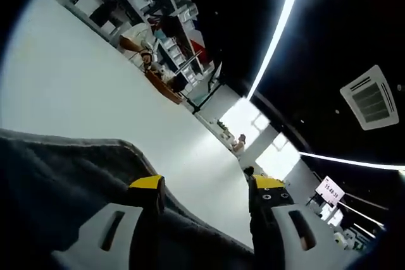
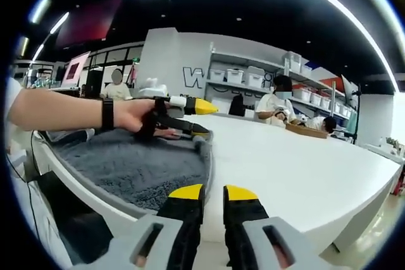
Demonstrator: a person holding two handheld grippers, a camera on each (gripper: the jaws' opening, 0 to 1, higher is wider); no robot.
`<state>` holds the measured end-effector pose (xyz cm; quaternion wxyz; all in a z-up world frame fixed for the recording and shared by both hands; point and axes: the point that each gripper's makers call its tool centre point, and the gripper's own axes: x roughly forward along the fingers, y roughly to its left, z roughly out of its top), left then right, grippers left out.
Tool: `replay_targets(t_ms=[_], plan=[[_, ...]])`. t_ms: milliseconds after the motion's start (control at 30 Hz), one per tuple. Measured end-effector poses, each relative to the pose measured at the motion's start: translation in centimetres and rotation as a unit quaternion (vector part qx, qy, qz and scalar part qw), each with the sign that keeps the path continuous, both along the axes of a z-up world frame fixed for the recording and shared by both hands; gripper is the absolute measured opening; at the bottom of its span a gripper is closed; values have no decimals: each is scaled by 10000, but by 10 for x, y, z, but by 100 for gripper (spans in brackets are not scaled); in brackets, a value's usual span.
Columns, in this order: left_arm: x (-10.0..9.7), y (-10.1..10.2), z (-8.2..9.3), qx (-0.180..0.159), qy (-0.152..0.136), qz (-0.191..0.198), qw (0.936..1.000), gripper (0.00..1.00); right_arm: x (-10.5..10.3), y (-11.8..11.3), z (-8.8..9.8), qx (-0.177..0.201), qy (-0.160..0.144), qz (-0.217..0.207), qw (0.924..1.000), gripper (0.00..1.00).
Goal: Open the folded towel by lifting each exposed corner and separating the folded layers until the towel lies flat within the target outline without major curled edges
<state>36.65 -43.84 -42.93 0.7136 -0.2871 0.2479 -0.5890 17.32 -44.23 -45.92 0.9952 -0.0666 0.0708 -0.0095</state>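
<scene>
White table [image 2: 304, 162]; grey towel [image 2: 139, 169] edge hidden under nearly closed right claw [image 2: 213, 193]; left claw [image 1: 205, 188] open.

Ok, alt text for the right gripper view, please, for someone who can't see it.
A grey towel lies on a white table, and a hand holds the left gripper at the towel's far corner. The right gripper, yellow-tipped with its jaws nearly together, sits in the foreground at the towel's near edge. People work at shelves behind.

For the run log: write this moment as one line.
left gripper: jaws open by towel | right gripper: jaws near shut, empty | towel: on table, edge raised
</scene>
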Motion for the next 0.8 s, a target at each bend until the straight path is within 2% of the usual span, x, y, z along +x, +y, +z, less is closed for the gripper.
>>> replay_targets(t_ms=[200, 300, 633, 800], plan=[[-4, 6, 4, 23, -81, -54, 9999, 52, 5, 9, 2, 65, 38, 213, 9997, 10], [-8, 9, 7, -5, -140, -114, 9998, 53, 8, 12, 4, -49, 64, 243, 9997, 11], [-9, 22, 14, 68, -382, -165, 9991, 54, 14, 24, 17, -69, -12, 469, 9989, 13], [-16, 26, 18, 224, -771, -196, 9966, 55, 16, 29, 22, -63, -63, 565, 9984, 14]])
